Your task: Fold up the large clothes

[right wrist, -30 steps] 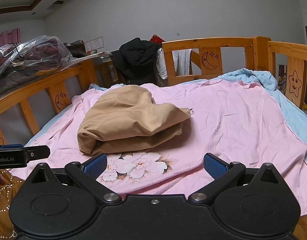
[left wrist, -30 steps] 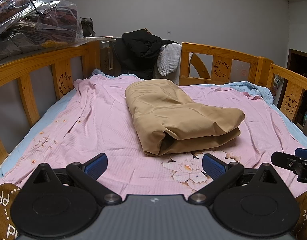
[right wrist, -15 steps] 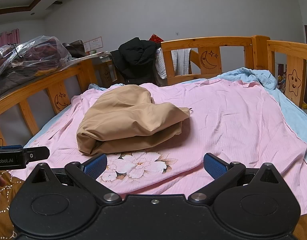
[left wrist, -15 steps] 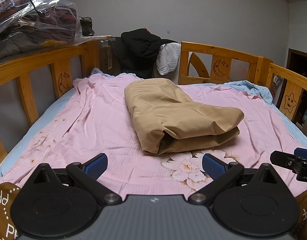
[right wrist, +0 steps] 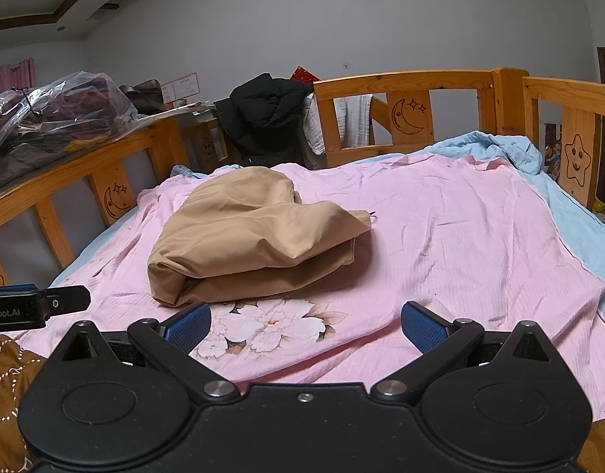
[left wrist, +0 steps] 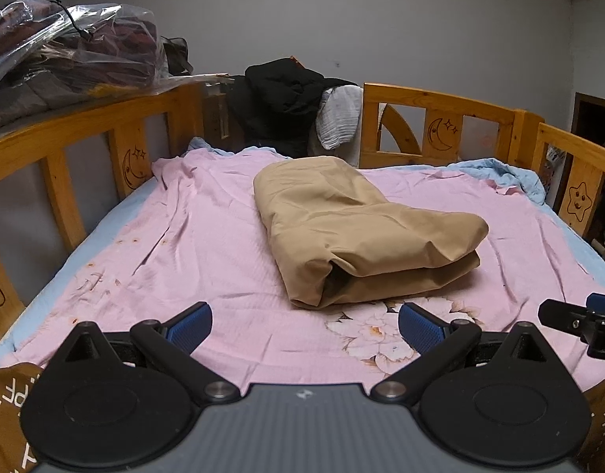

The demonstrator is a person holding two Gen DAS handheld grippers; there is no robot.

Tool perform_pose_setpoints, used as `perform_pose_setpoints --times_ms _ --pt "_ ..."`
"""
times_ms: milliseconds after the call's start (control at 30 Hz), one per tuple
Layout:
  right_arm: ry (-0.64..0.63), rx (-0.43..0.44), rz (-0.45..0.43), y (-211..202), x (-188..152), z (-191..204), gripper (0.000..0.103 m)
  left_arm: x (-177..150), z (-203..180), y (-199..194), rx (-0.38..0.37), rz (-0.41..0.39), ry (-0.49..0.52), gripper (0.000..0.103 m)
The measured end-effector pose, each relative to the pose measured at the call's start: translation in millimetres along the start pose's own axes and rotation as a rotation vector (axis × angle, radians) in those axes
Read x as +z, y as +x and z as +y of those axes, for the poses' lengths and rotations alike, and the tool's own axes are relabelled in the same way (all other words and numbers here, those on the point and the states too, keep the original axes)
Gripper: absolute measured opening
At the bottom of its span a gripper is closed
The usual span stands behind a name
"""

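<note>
— Pink sheet covers the bed nearest us, flower print right at the near edge. Where are the claws?

— Both hang over that near edge, side by side. The left claw is spread wide with nothing between its blue pads; the right claw is just as wide and just as empty.

— And the garment?

— The tan garment lies folded in the middle of the bed, beyond both claws and touching neither. Its long axis runs from the near edge towards the far rail, with the top layer flopping off towards the right side.

— Which claw is closer?

— From the left claw it sits ahead and slightly right; from the right claw, the bundle sits ahead and left. So it lies between them, perhaps a shade nearer the left one, though I'd call that close.

— Beyond it?

— A wooden rail at the far edge, with a black jacket draped over it.
</note>
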State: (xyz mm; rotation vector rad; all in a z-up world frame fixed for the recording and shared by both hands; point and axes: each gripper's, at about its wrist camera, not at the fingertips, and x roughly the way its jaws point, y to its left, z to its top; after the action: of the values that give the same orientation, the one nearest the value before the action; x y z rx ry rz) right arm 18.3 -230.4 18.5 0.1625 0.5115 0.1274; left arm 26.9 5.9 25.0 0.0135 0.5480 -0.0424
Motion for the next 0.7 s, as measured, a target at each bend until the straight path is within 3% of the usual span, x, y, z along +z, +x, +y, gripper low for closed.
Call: perform_pose_setpoints --times_ms 700 --pt "0.005 -0.02 0.005 2.4 -1.2 5.9 0.102 -0.4 3.0 0.0 -0.007 0.0 0.009 0.102"
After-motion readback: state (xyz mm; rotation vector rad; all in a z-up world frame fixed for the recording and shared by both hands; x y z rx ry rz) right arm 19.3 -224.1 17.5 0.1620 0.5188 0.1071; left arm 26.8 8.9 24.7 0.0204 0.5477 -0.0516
